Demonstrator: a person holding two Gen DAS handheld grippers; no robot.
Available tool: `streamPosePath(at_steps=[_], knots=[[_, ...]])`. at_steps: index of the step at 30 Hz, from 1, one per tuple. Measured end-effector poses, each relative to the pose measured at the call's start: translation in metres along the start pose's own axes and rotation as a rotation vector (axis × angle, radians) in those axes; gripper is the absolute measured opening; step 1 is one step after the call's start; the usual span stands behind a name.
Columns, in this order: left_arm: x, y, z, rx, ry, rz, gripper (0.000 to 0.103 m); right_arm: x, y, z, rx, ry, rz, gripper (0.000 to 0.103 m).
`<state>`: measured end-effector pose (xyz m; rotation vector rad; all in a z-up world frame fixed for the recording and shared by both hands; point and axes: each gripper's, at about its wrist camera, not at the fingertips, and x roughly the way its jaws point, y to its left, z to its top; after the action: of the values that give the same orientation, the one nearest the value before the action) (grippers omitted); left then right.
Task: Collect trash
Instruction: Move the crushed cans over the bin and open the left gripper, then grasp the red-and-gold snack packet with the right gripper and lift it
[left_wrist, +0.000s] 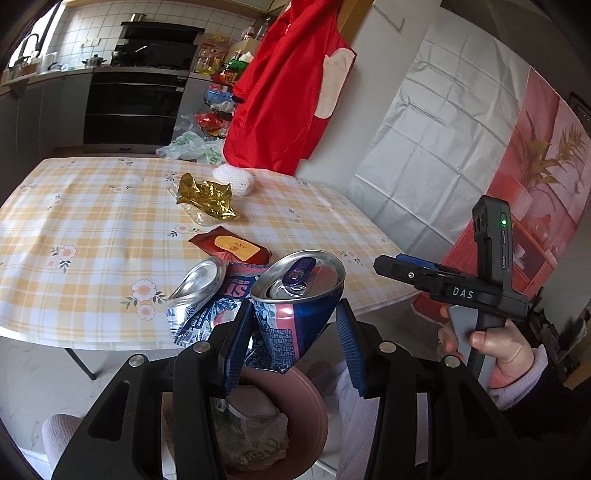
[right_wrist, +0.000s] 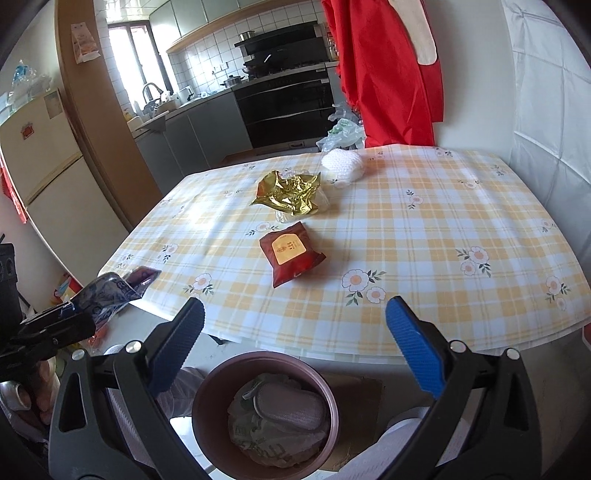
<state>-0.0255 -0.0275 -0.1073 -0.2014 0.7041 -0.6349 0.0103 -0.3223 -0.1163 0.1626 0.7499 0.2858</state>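
Note:
My left gripper (left_wrist: 293, 332) is shut on a crushed blue drink can (left_wrist: 295, 295), folded so its silver base and its opened top both face up. It hangs just over the rim of a brown round bin (left_wrist: 310, 406), at the table's near edge. The same can (right_wrist: 110, 291) shows at the far left of the right wrist view. My right gripper (right_wrist: 295, 321) stands wide open with nothing between its blue pads, above the bin (right_wrist: 203, 391). A red snack packet (right_wrist: 290, 254), a crumpled gold wrapper (right_wrist: 291, 195) and a white foam net (right_wrist: 341, 164) lie on the checked tablecloth (right_wrist: 424, 240).
The bin holds a plastic bag (right_wrist: 273, 439) with rubbish and a pale pouch. A red garment (right_wrist: 388, 66) hangs past the table's far edge, beside a white wall. Kitchen counters and an oven (right_wrist: 284, 110) stand behind. A hand (left_wrist: 491, 350) holds the right gripper's handle.

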Motion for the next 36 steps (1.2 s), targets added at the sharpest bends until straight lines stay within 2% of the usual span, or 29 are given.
streamPosePath(at_steps=[1,3,7,14,22,36], knots=[[0.001,0.000,0.000,0.002,0.003,-0.005,0.048,0.000,-0.001,0.000,0.003,0.001,-0.001,0.097],[0.000,-0.001,0.000,0.010,-0.001,0.006,0.066,0.001,-0.001,0.000,0.005,0.002,-0.003,0.097],[-0.003,0.003,0.000,-0.002,-0.021,0.033,0.076,0.003,-0.002,-0.002,0.010,0.011,-0.008,0.097],[-0.009,0.026,0.002,-0.071,-0.058,0.140,0.093,0.006,-0.003,-0.003,0.011,0.024,-0.010,0.097],[-0.009,0.041,0.002,-0.109,-0.051,0.207,0.096,0.013,-0.003,-0.004,0.011,0.037,-0.009,0.097],[0.009,0.071,-0.004,-0.195,-0.005,0.267,0.097,0.041,-0.010,-0.008,0.020,0.094,-0.017,0.097]])
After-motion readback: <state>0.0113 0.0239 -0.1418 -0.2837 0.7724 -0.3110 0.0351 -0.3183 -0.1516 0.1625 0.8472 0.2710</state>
